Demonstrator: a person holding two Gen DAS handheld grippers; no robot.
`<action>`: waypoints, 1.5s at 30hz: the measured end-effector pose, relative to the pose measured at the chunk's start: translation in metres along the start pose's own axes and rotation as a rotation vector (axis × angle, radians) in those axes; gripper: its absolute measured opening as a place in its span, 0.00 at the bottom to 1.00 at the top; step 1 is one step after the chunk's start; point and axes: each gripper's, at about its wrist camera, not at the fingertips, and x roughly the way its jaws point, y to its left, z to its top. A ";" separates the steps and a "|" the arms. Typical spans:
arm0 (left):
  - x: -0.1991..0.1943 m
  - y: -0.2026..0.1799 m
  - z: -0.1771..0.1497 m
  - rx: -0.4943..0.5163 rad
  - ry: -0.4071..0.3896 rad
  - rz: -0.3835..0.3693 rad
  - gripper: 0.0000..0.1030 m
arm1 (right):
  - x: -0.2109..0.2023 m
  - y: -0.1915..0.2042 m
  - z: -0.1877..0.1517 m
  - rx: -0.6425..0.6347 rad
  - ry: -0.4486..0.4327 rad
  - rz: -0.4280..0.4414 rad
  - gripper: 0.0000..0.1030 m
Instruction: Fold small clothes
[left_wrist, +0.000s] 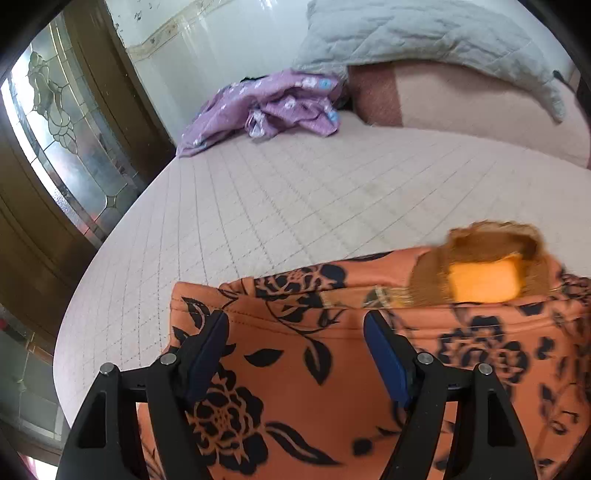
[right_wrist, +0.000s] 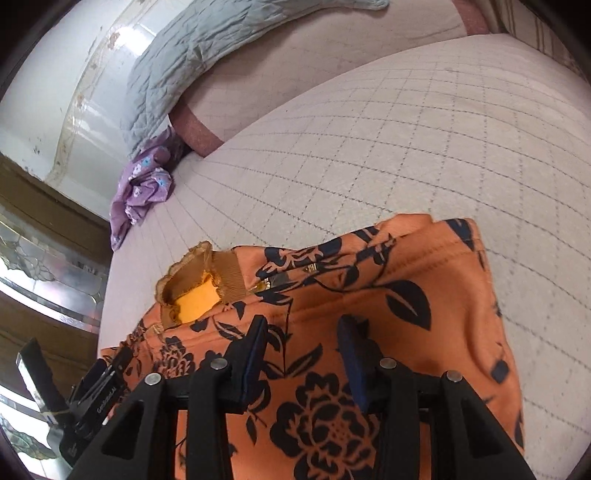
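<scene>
Folding orange floral garment (left_wrist: 295, 369) on bed (left_wrist: 295, 192) | soft, limp; grip shoulder edges | left tool (left_wrist: 295, 334) wide open, empty | right tool (right_wrist: 301, 334) part-open, empty

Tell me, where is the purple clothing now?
The purple floral garment lies crumpled at the bed's far left edge, beside the grey quilted blanket, well beyond the orange floral garment.

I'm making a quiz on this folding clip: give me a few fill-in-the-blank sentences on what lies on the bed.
1. The orange garment bears a black ____ print.
2. The crumpled garment near the pillow is ____ in colour.
3. The label inside the ribbed collar is ____.
4. The bed cover is stitched in a ____ pattern.

Missing words: floral; purple; yellow; grid
</scene>
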 end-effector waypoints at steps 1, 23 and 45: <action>0.011 0.001 -0.002 0.001 0.035 0.005 0.74 | 0.003 0.000 0.000 -0.002 0.002 -0.004 0.43; -0.067 0.026 -0.107 0.117 0.005 -0.054 0.76 | -0.095 -0.017 -0.119 0.046 0.079 0.091 0.46; -0.167 0.070 -0.073 -0.018 -0.254 -0.195 0.75 | -0.134 -0.095 -0.158 0.472 0.012 0.261 0.69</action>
